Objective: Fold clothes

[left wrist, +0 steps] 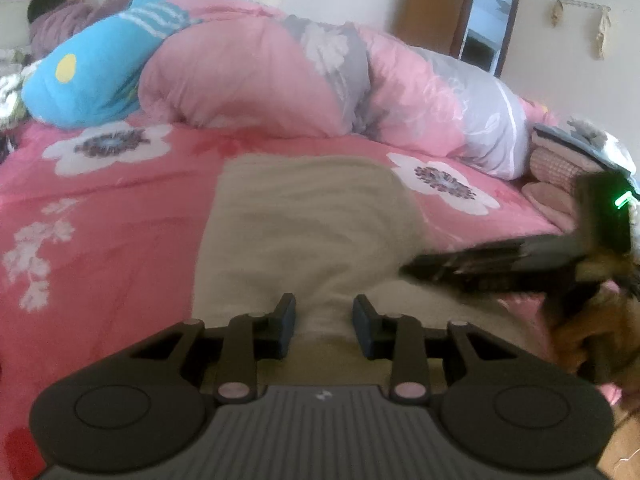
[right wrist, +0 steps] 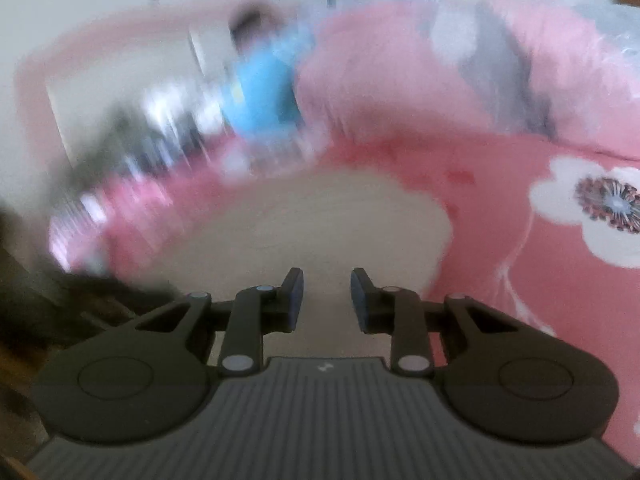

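A beige garment lies spread on the pink flowered bed sheet. In the left wrist view my left gripper is at the garment's near edge. A raised ridge of beige cloth fills the narrow gap between its pads, so it is shut on the cloth. My right gripper shows there as a blurred black shape reaching in over the garment's right edge, held by a hand. In the blurred right wrist view the right gripper also has the beige garment filling its narrow gap, the cloth's edges converging toward its fingers.
A rolled pink and grey duvet and a blue blanket lie across the far side of the bed. A person lies at the far left. Folded clothes are stacked at the right edge. A mirror leans on the far wall.
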Demonstrator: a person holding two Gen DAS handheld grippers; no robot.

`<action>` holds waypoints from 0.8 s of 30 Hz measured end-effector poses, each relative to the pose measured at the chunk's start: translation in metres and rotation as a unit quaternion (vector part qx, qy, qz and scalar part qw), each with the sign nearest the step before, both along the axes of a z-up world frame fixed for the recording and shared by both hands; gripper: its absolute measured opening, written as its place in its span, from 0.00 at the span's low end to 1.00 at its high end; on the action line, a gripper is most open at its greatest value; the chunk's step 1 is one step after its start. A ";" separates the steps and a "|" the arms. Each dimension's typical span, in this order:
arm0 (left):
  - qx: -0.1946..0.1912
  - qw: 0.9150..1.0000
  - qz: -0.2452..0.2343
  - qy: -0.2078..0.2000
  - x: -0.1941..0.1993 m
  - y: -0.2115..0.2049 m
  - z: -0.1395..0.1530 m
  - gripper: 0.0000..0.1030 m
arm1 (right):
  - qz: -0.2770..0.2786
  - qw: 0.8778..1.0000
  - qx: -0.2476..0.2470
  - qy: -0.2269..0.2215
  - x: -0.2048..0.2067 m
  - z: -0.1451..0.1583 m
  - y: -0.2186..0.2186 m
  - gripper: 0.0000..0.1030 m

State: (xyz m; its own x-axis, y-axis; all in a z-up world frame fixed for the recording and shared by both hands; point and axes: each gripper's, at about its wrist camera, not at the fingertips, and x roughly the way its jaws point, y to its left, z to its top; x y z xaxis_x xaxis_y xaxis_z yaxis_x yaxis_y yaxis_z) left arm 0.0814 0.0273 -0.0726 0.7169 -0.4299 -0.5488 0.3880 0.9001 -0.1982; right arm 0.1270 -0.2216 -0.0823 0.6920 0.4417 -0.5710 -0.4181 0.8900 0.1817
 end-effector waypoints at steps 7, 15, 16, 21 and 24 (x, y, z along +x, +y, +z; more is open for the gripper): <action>-0.038 0.999 -0.007 -0.004 -0.002 0.013 -0.004 0.31 | -0.002 0.999 -0.007 -0.038 0.017 0.049 0.008 0.23; -0.080 0.997 -0.009 0.002 -0.002 0.026 -0.009 0.29 | 0.003 0.998 -0.042 0.051 0.077 0.012 0.031 0.22; -0.085 0.996 -0.010 0.003 -0.001 0.027 -0.010 0.29 | -0.010 0.998 -0.036 0.055 0.078 0.024 0.032 0.25; -0.099 0.995 -0.013 0.010 0.001 0.032 -0.012 0.28 | 0.052 0.998 0.004 0.027 0.081 0.042 0.066 0.24; -0.108 0.994 -0.013 0.012 0.001 0.035 -0.013 0.28 | 0.067 0.995 -0.053 0.050 0.095 0.003 0.090 0.23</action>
State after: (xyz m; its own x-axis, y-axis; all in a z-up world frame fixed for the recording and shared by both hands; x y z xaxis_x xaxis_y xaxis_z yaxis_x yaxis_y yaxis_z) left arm 0.0827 0.0626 -0.0858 0.6918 -0.5577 -0.4588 0.4024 0.8252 -0.3963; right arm 0.2223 -0.1311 -0.0789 0.5687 0.4593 -0.6824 -0.5186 0.8441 0.1359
